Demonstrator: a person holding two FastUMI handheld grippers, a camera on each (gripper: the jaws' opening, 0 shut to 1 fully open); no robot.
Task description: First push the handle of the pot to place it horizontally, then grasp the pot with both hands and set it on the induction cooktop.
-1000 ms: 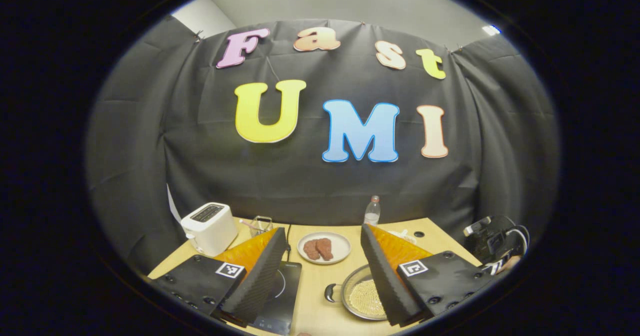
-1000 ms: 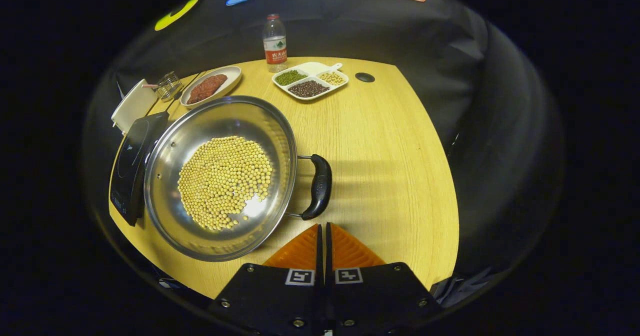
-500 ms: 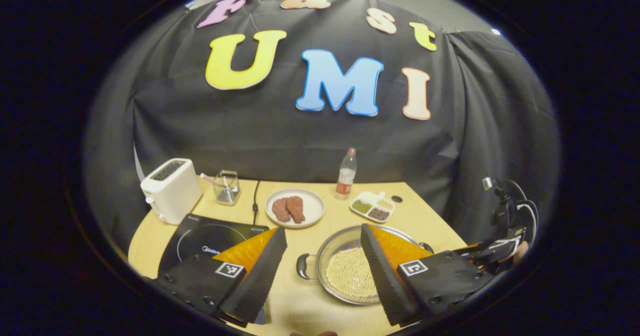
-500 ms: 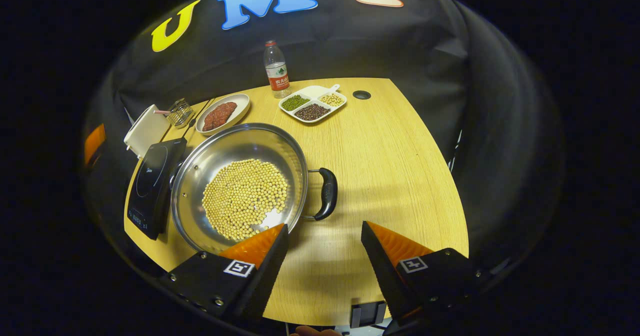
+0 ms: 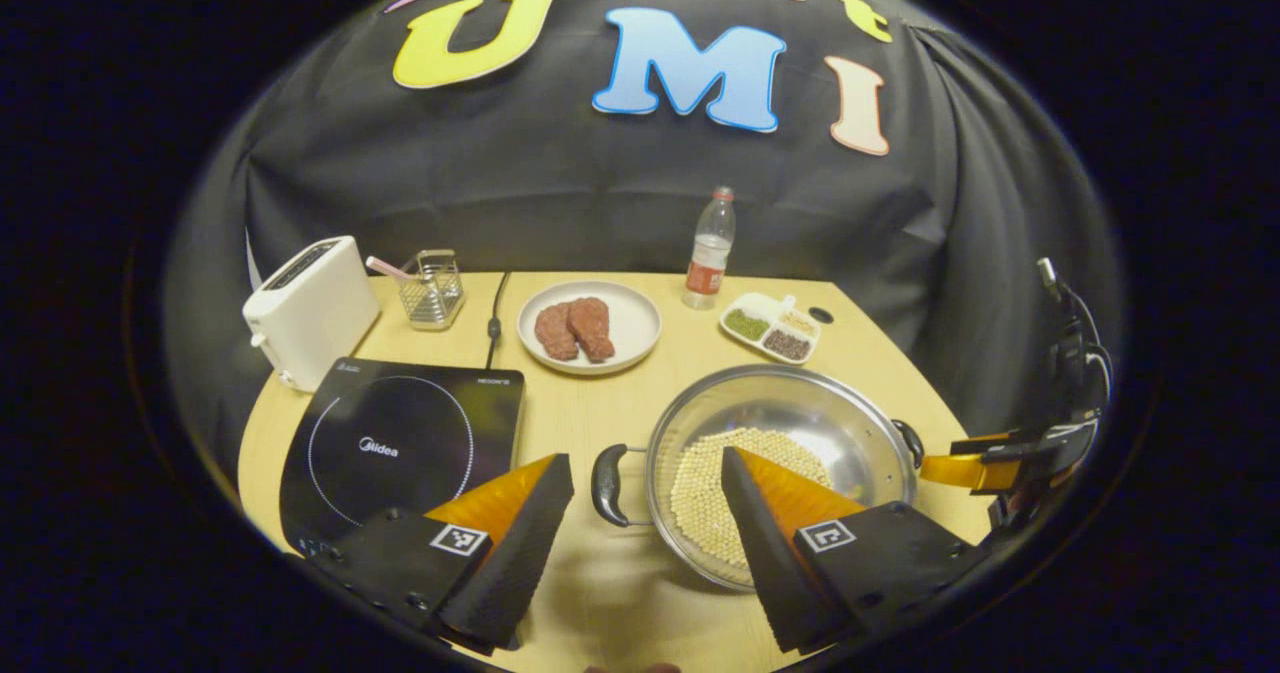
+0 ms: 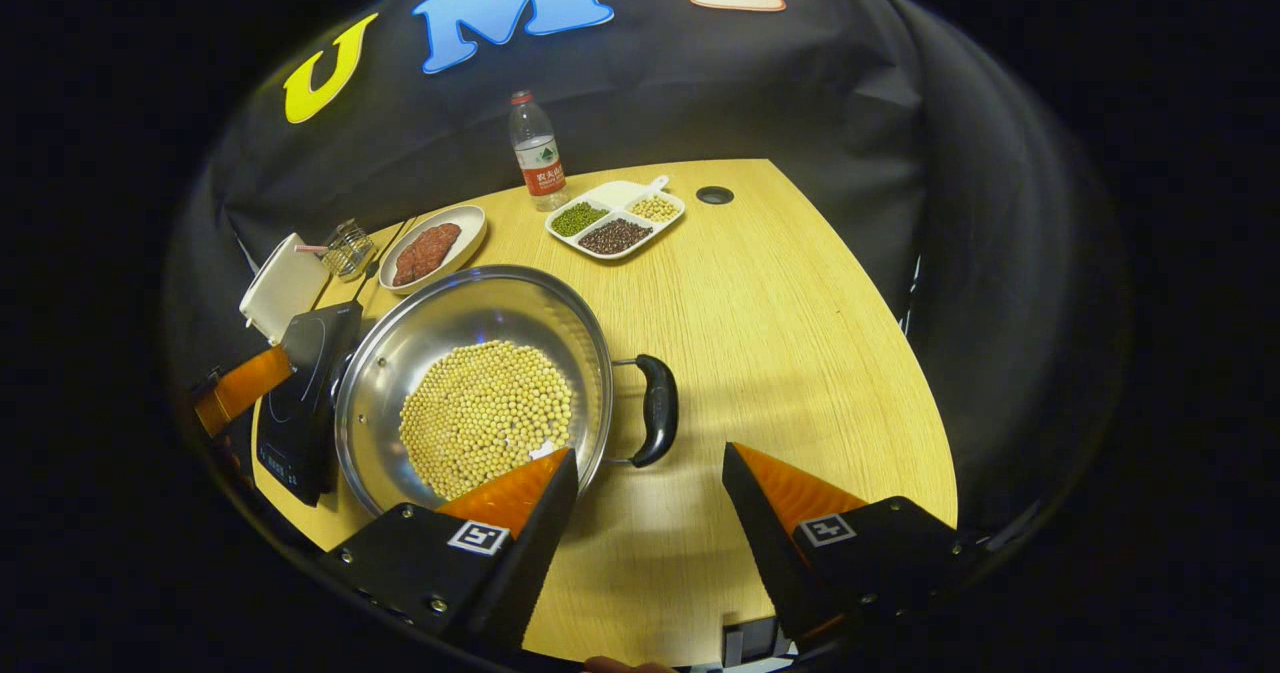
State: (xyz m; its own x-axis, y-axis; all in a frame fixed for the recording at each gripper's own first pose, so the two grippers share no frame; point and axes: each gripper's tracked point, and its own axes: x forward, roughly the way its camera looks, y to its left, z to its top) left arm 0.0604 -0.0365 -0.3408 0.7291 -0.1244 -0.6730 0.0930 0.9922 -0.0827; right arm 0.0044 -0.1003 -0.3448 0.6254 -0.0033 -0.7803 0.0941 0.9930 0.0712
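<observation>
Both my grippers, left [image 5: 645, 513] & right [image 6: 645, 508], spread wide, empty. Pot [image 6: 475, 383] w/ beans sits on table beside cooktop [image 5: 395, 443]: prob. heavy, slick steel; grab its two side handles [image 6: 655, 408].

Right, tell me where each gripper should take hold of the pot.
Take the pot by its two black loop handles, one gripper each. The right gripper, open, lines up with the right handle; the left gripper, also open, with the left handle. Each should probably come in from outside, fingers above and below the grip. The steel rim is thin and slick, and loose beans call for a level lift.
</observation>
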